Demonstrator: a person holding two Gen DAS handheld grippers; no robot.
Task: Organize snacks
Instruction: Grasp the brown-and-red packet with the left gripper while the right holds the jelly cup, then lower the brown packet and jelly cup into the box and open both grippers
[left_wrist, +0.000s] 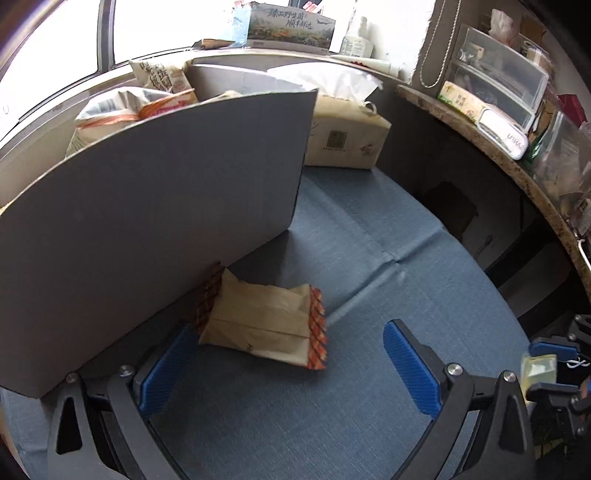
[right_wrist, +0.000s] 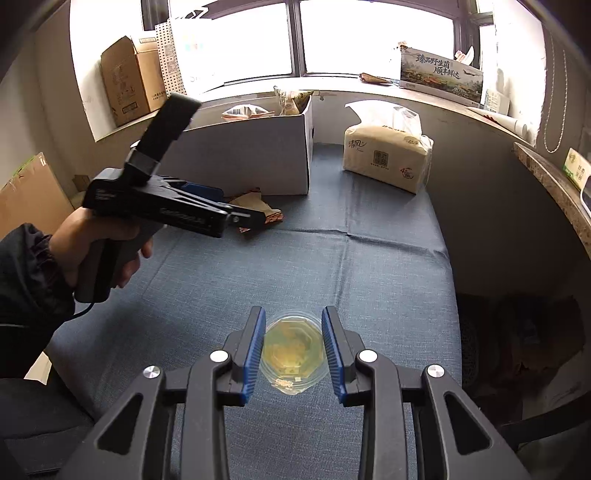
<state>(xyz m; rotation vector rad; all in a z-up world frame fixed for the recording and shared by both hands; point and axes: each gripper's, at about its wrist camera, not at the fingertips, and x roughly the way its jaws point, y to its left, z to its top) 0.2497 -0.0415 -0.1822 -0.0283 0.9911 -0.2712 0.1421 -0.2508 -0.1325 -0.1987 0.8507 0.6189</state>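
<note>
Right gripper (right_wrist: 293, 349) clamps a yellow jelly cup (right_wrist: 293, 352), top facing the camera, above the blue cloth (right_wrist: 369, 277). Left gripper (left_wrist: 291, 363) stands wide open around a tan snack packet (left_wrist: 264, 325) lying flat, long axis crosswise, touching the grey box (left_wrist: 147, 221). Box holds snack bags (left_wrist: 129, 107).

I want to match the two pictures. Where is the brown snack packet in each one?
Left wrist view: the snack packet lies low and centre on the blue cloth, against the grey box, between the open left claw fingers.
Right wrist view: the packet sits left of centre, partly hidden behind the left claw, by the box's front.
Shared landmark: the tissue pack beside the box.
</note>
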